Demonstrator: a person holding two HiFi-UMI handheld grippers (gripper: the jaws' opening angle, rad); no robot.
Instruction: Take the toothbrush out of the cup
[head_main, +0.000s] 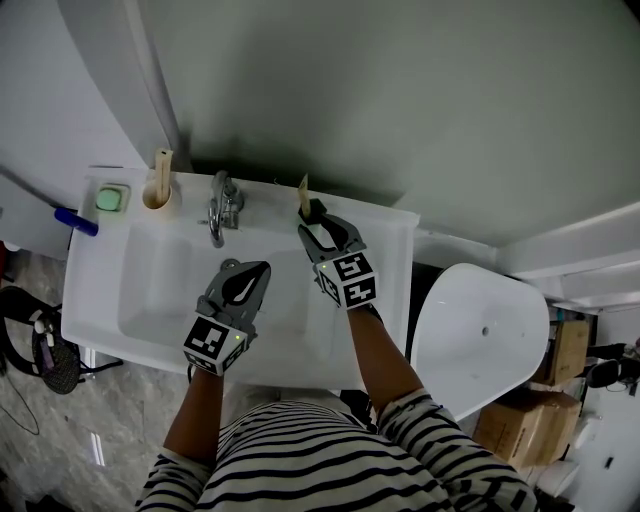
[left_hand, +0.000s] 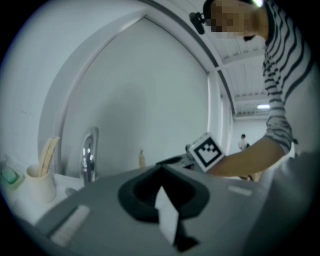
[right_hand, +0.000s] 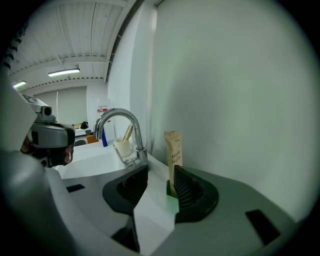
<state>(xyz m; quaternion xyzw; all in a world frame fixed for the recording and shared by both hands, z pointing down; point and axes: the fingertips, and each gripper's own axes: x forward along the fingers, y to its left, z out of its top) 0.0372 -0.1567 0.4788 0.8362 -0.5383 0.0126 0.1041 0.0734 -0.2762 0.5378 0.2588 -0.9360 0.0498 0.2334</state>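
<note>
A cream cup (head_main: 158, 197) holding a bamboo toothbrush (head_main: 162, 168) stands on the sink's back left corner. The right gripper view shows the cup (right_hand: 122, 148) and toothbrush (right_hand: 128, 132) far behind the faucet. My right gripper (head_main: 320, 225) is open at the back ledge, far to the right of the cup. A tan upright tube (right_hand: 173, 152) with a green base stands at the tips of the right gripper (right_hand: 160, 176), close to the right-hand finger, unpressed. My left gripper (head_main: 248, 272) is shut and empty over the basin. The left gripper view also shows the cup (left_hand: 41, 183).
The chrome faucet (head_main: 222, 206) rises between the cup and the tube (head_main: 303, 192). A green soap dish (head_main: 112, 198) and a blue item (head_main: 76, 221) lie left of the cup. The white sink (head_main: 385, 300) has a toilet (head_main: 480, 335) to its right. A wall stands close behind.
</note>
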